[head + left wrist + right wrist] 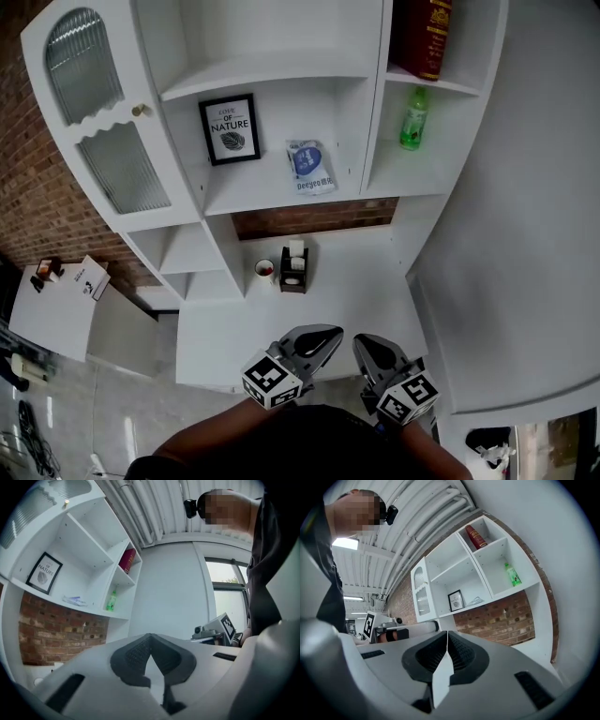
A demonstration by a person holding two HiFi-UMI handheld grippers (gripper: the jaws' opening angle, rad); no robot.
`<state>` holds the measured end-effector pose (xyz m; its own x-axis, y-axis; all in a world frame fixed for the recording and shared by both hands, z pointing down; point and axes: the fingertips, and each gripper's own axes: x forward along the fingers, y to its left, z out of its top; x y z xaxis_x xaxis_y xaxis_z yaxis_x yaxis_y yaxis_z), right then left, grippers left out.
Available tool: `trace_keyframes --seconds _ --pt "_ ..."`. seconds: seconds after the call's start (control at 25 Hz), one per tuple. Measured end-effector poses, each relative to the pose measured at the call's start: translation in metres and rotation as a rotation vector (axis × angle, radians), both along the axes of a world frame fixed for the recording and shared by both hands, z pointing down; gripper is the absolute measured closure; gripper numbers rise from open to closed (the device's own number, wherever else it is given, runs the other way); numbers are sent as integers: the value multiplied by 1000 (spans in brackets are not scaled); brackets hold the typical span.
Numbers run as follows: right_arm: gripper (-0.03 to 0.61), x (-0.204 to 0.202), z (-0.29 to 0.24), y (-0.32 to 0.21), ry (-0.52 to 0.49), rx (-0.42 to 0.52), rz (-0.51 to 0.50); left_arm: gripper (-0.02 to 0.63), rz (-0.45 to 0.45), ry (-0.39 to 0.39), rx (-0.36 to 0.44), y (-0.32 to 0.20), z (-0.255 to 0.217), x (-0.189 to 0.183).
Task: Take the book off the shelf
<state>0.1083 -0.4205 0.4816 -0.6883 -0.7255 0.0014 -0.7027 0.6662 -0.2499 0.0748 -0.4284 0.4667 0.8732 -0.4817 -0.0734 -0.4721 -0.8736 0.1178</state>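
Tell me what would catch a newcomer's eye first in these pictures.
The red book stands out in the top right compartment of the white shelf, with a green bottle in the compartment below. Low in the head view, the left gripper and right gripper sit side by side, jaws together and empty.

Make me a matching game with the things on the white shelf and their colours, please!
Things:
1 book
2 bottle
3 picture frame
4 packet

Colours:
A green
B black
C red
D blue and white

Pairs: 1-C, 2-A, 3-B, 4-D
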Motion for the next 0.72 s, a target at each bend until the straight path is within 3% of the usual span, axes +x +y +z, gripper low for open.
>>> trace_keyframes --seconds 0.32,0.52,0.72 --pt "560 -45 -62 -42 116 163 2 606 107 -45 159 -52 -70 -41" --pt "560 -43 -110 -68 234 236 14 606 193 -73 277 -68 -129 -41" --pt "560 -39 -181 -92 350 357 -15 606 233 -42 388 -82 -197 -30"
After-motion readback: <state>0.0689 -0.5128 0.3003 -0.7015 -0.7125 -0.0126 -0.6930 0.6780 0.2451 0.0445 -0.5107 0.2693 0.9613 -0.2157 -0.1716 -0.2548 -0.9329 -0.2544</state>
